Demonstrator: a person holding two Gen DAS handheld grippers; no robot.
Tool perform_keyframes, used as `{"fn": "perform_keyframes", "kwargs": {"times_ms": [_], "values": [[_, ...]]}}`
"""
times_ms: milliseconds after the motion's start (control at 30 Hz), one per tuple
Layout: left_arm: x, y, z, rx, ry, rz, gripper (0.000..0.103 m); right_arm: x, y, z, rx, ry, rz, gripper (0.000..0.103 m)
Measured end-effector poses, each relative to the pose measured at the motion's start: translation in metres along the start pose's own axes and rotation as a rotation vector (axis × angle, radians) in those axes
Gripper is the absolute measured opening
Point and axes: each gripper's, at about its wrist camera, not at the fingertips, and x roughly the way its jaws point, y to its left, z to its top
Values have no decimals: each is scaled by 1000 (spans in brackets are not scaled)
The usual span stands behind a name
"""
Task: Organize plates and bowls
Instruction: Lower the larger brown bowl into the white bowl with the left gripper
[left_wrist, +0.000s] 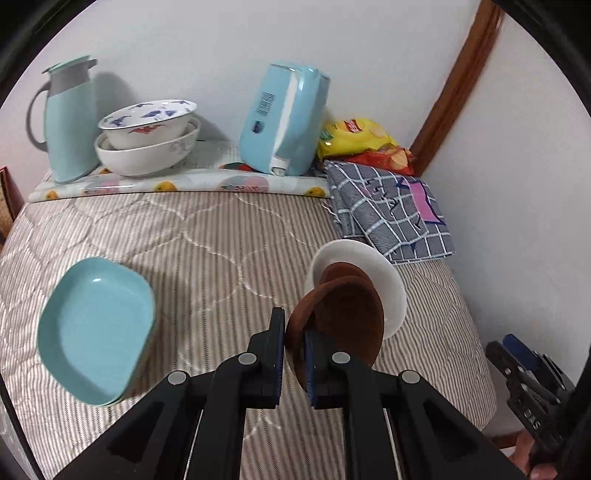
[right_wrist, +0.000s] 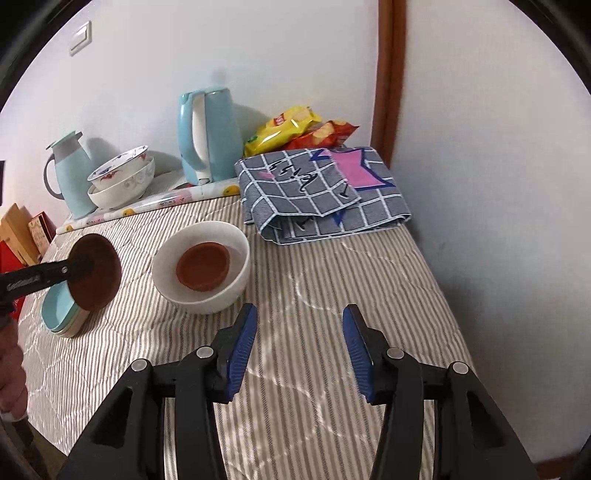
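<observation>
My left gripper (left_wrist: 294, 328) is shut on the rim of a brown bowl (left_wrist: 343, 321) and holds it tilted above the striped bed; the bowl also shows in the right wrist view (right_wrist: 96, 275), above the stacked teal plates (right_wrist: 55, 308). A white bowl (right_wrist: 218, 295) with a second brown bowl (right_wrist: 202, 266) inside sits mid-bed, just behind the held bowl in the left wrist view (left_wrist: 384, 277). The teal plates (left_wrist: 96, 332) lie at the left. My right gripper (right_wrist: 298, 343) is open and empty, in front of the white bowl.
Two nested patterned bowls (left_wrist: 147, 140), a teal thermos jug (left_wrist: 68, 122) and a blue kettle (left_wrist: 284, 122) stand on a fruit-print mat (left_wrist: 177, 184) by the wall. A folded checked cloth (right_wrist: 321, 192) and snack bags (right_wrist: 295, 129) lie in the far right corner.
</observation>
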Motion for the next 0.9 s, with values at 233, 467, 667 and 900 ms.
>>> {"fn": "perform_keyframes", "kwargs": {"times_ms": [233,467,667,900], "values": [[21,-20,8,20,17,-5,10,-8,-16,-7,22,-12,-21,49],[44,-36,16,35,40,11,10,-2,-23,-10,14,-8,-58,49],[63,-43,22,41,64,20,10,1,-24,-13,-1,-13,-62,49],[86,-40,27,9,92,24,10,7,-16,-11,-42,-15,-67,49]]}}
